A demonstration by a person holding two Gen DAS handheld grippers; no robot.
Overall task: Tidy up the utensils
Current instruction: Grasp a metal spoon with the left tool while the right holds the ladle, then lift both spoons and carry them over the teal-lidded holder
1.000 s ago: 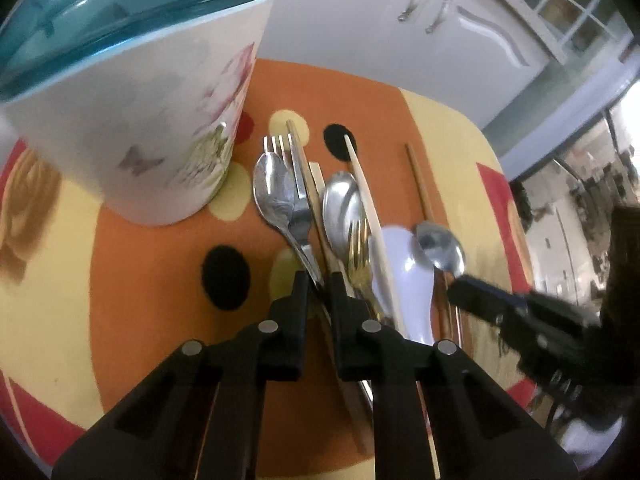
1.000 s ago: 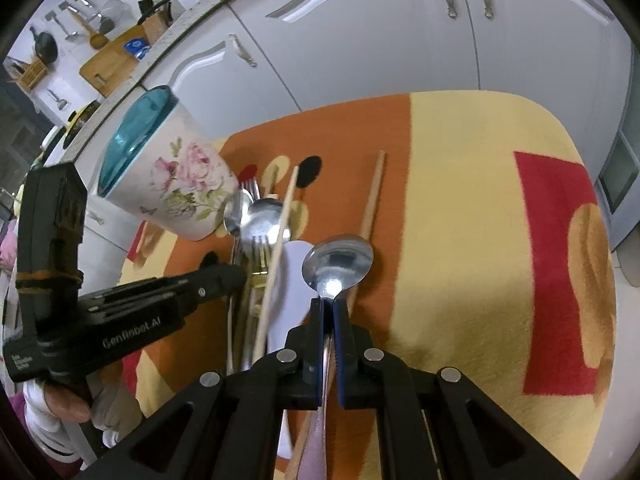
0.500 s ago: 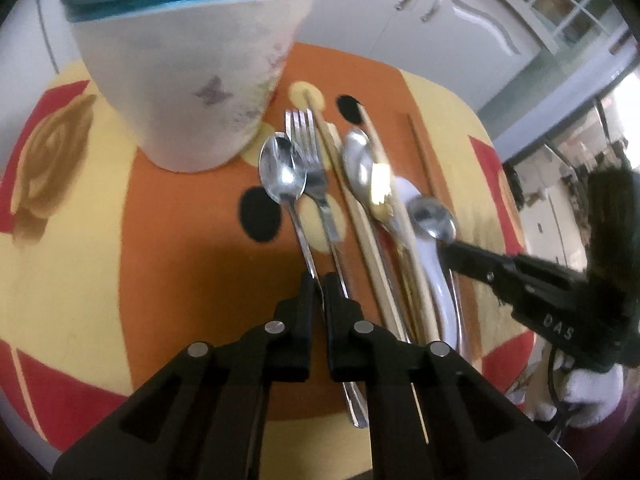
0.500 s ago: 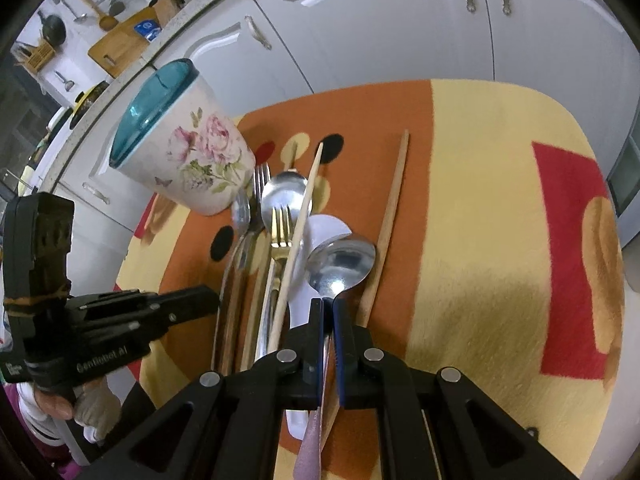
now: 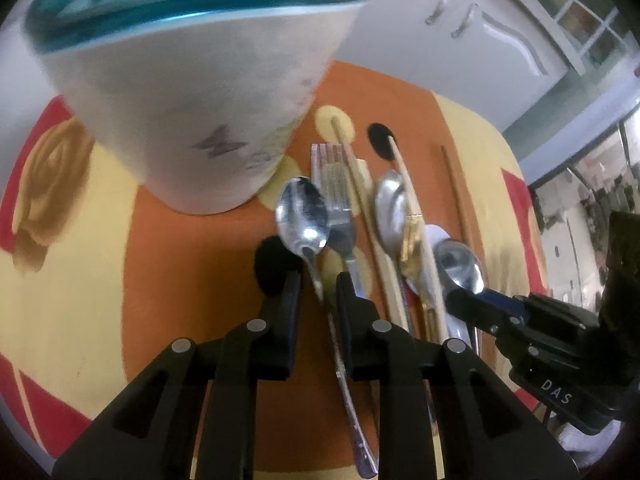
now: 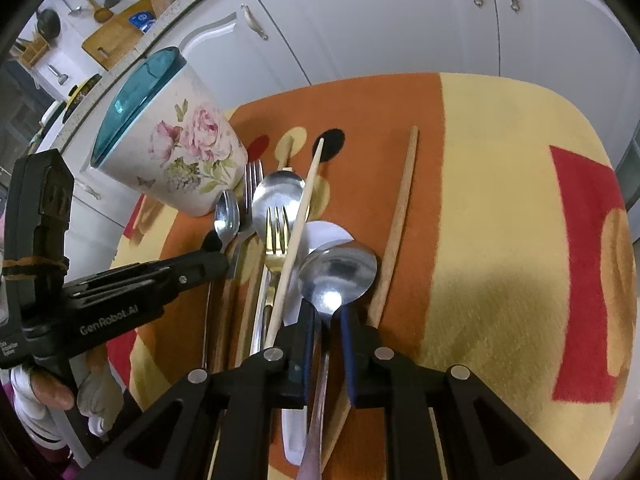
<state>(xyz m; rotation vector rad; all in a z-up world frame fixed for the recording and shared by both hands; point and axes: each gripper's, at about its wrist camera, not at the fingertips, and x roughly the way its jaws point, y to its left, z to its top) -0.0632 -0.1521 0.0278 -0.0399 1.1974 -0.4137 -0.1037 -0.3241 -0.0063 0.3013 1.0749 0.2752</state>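
Left gripper (image 5: 316, 280): jaws just opened, small steel spoon (image 5: 303, 216) loose between them, beside the floral holder (image 5: 192, 92). Right gripper (image 6: 325, 316) likewise parted around the large spoon (image 6: 338, 270) (pads clear), farther from the holder, amid cutlery.

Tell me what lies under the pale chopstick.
The pale chopstick crosses over the gold fork, a steel spoon's bowl and the white spoon. The white spoon's handle is mostly covered; anything beneath it cannot be seen.

Orange-yellow patterned cloth (image 6: 500, 208), floral holder (image 6: 180, 152), spoons, forks, chopsticks lying beside it
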